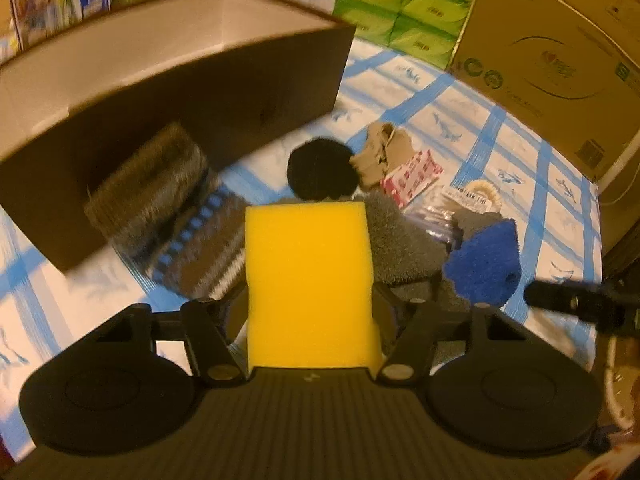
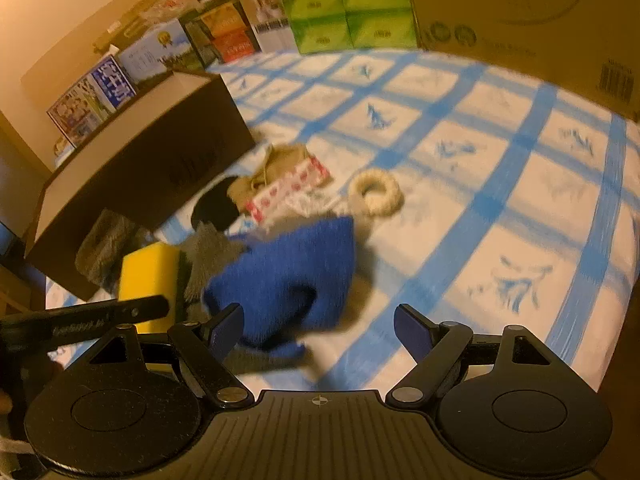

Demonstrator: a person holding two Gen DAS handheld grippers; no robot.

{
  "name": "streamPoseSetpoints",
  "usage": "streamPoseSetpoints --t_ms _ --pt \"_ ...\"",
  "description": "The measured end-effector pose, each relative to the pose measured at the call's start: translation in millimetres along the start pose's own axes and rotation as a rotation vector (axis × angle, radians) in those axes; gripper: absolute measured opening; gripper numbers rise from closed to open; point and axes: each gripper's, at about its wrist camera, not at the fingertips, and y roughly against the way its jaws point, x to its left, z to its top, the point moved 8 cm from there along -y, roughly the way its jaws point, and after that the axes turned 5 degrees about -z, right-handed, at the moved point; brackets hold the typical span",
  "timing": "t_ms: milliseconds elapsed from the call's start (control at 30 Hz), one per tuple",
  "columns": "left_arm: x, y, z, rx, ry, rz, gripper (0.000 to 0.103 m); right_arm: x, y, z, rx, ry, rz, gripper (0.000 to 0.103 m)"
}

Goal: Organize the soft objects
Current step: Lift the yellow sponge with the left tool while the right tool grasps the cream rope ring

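My left gripper (image 1: pixel 308 312) is shut on a yellow sponge (image 1: pixel 308 280), held above the blue-checked cloth; the sponge also shows in the right wrist view (image 2: pixel 148 276). A dark open box (image 1: pixel 208 92) stands ahead to the left. A pile of soft things lies ahead: a black fuzzy ball (image 1: pixel 320 168), a grey fuzzy cloth (image 1: pixel 400 240), a beige cloth (image 1: pixel 384 152) and a blue knitted piece (image 1: pixel 484 264). My right gripper (image 2: pixel 320 328) is open, its fingers on either side of the near end of the blue knitted piece (image 2: pixel 288 276).
A striped grey-and-blue knit (image 1: pixel 168 204) lies against the box. A red-and-white packet (image 2: pixel 288 188) and a cream ring (image 2: pixel 376 192) lie by the pile. Green tissue packs (image 2: pixel 340 4) and a large cardboard carton (image 1: pixel 552 48) stand at the back.
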Motion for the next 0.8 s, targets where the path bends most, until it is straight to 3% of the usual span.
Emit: streamPoseSetpoints --t_ms 333,433,467,800 --pt "8 23 42 -0.098 0.002 0.025 0.061 -14 -11 56 -0.129 0.02 0.001 0.081" --pt "12 19 52 -0.106 -0.002 0.036 0.061 -21 -26 67 -0.139 0.049 -0.036 0.057" --pt "12 18 54 -0.108 -0.005 0.04 0.061 -23 -33 70 -0.129 0.059 -0.047 0.053" --pt "17 -1 67 -0.095 -0.007 0.059 0.061 -41 -83 77 -0.08 0.102 -0.096 0.033"
